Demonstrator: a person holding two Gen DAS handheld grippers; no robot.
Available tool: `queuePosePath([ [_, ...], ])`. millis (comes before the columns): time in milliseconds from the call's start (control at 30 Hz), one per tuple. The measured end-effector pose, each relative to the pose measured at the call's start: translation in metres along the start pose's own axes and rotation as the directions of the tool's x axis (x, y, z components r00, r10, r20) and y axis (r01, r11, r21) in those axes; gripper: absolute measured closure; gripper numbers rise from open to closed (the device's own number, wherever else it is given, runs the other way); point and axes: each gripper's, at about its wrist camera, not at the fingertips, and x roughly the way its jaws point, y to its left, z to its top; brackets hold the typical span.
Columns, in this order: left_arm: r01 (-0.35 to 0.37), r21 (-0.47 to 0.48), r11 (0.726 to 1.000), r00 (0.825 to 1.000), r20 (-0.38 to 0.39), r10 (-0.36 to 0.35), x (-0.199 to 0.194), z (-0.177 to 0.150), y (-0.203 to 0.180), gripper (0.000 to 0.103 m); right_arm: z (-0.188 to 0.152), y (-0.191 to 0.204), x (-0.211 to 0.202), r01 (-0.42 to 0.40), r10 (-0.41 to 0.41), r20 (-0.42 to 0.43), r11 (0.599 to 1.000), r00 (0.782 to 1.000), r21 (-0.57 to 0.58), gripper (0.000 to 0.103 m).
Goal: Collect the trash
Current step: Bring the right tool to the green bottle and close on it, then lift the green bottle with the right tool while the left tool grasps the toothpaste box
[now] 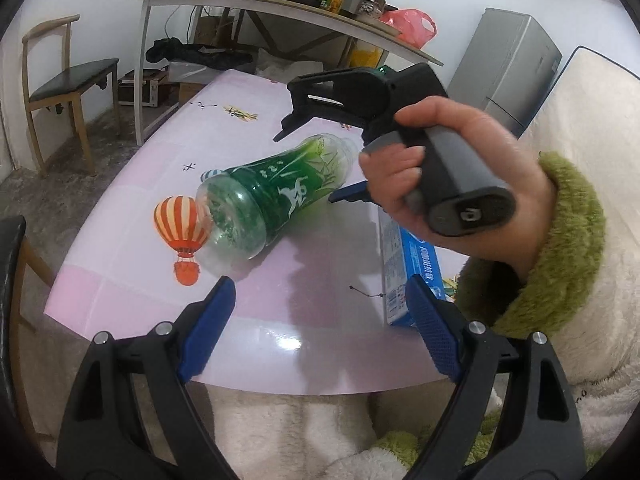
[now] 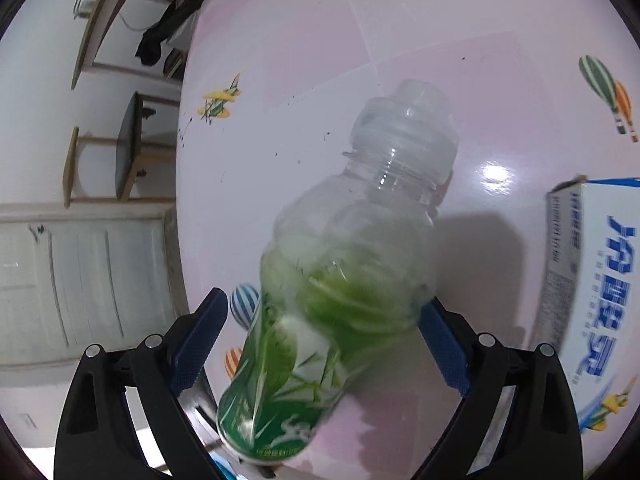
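Observation:
A clear plastic bottle with a green label (image 1: 272, 196) lies on its side on the pink table (image 1: 120, 272), cap end pointing away. A hand holds my right gripper (image 1: 306, 166) over the bottle's far half. In the right wrist view the bottle (image 2: 344, 280) lies between the open fingers of my right gripper (image 2: 324, 304). There is a gap at the left pad, and the right pad is at the bottle's side. My left gripper (image 1: 320, 292) stands open over the table's near edge, with nothing between its fingers. A blue and white carton (image 1: 404, 264) lies to the right of the bottle.
The carton (image 2: 588, 272) sits close to the right finger. Beyond the table are a wooden chair (image 1: 68, 80), a side table crowded with jars and a cooker (image 1: 280, 4), and a grey fridge (image 1: 508, 60). A fluffy green-cuffed sleeve (image 1: 560, 260) fills the right side.

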Motion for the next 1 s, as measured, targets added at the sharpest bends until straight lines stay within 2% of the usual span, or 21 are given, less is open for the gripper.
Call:
queuePosePath([
  [100, -0.008, -0.010, 1.000, 1.000, -0.002, 0.008, -0.002, -0.004, 0.003, 0.020, 0.006, 0.005, 0.004, -0.019, 0.019, 0.025, 1.000, 1.000, -0.013, 0.016],
  [167, -0.018, -0.017, 1.000, 1.000, -0.003, 0.018, -0.004, -0.006, 0.007, 0.020, 0.007, 0.005, 0.003, -0.027, 0.028, 0.037, 0.999, 0.999, -0.024, 0.023],
  [200, -0.022, -0.019, 1.000, 1.000, -0.002, 0.022, -0.005, -0.008, 0.008, 0.020, 0.009, 0.005, 0.003, -0.035, 0.036, 0.036, 0.999, 0.999, -0.029, 0.030],
  [300, -0.037, -0.037, 0.999, 0.999, -0.007, 0.036, -0.008, -0.011, 0.014, 0.020, 0.012, 0.002, 0.003, -0.078, 0.079, 0.008, 0.996, 0.997, -0.050, 0.032],
  [367, -0.045, -0.049, 0.998, 0.999, -0.014, 0.044, -0.007, -0.013, 0.018, 0.020, 0.011, -0.005, 0.002, -0.150, 0.149, -0.026, 0.988, 0.988, -0.041, 0.032],
  [400, -0.049, -0.054, 0.997, 0.999, -0.018, 0.048, -0.005, -0.013, 0.021, 0.020, 0.011, -0.009, 0.004, -0.192, 0.190, -0.048, 0.981, 0.981, -0.026, 0.032],
  [500, -0.060, -0.072, 0.996, 0.998, -0.034, 0.057, -0.003, -0.014, 0.027, 0.020, 0.010, -0.016, 0.008, -0.323, 0.321, -0.138, 0.946, 0.937, 0.004, 0.032],
  [567, -0.069, -0.079, 0.995, 0.997, -0.041, 0.066, -0.003, -0.015, 0.030, 0.020, 0.008, -0.016, 0.000, -0.372, 0.365, -0.167, 0.928, 0.916, -0.014, 0.032],
  [633, -0.076, -0.081, 0.994, 0.996, -0.042, 0.073, -0.004, -0.013, 0.033, 0.020, 0.006, -0.020, -0.019, -0.430, 0.414, -0.189, 0.902, 0.890, -0.050, 0.032],
  [733, -0.076, -0.075, 0.994, 0.996, -0.045, 0.073, -0.003, -0.008, 0.032, 0.020, 0.001, -0.036, -0.062, -0.524, 0.498, -0.214, 0.847, 0.840, -0.087, 0.032],
  [767, -0.073, -0.070, 0.995, 0.996, -0.050, 0.070, -0.001, -0.006, 0.031, 0.020, -0.001, -0.044, -0.079, -0.537, 0.508, -0.212, 0.837, 0.835, -0.109, 0.032],
  [833, -0.055, -0.055, 0.997, 0.997, -0.064, 0.051, 0.006, 0.000, 0.028, 0.020, -0.006, -0.064, -0.115, -0.542, 0.512, -0.194, 0.824, 0.837, -0.167, 0.032],
  [900, -0.032, -0.034, 0.999, 0.996, -0.081, 0.029, 0.015, 0.004, 0.021, 0.020, -0.013, -0.086, -0.146, -0.519, 0.490, -0.173, 0.828, 0.854, -0.213, 0.032],
  [1000, 0.033, -0.002, 0.999, 0.992, -0.118, -0.033, 0.033, 0.013, 0.002, 0.020, -0.024, -0.130, -0.180, -0.417, 0.405, -0.101, 0.878, 0.909, -0.234, 0.032],
])
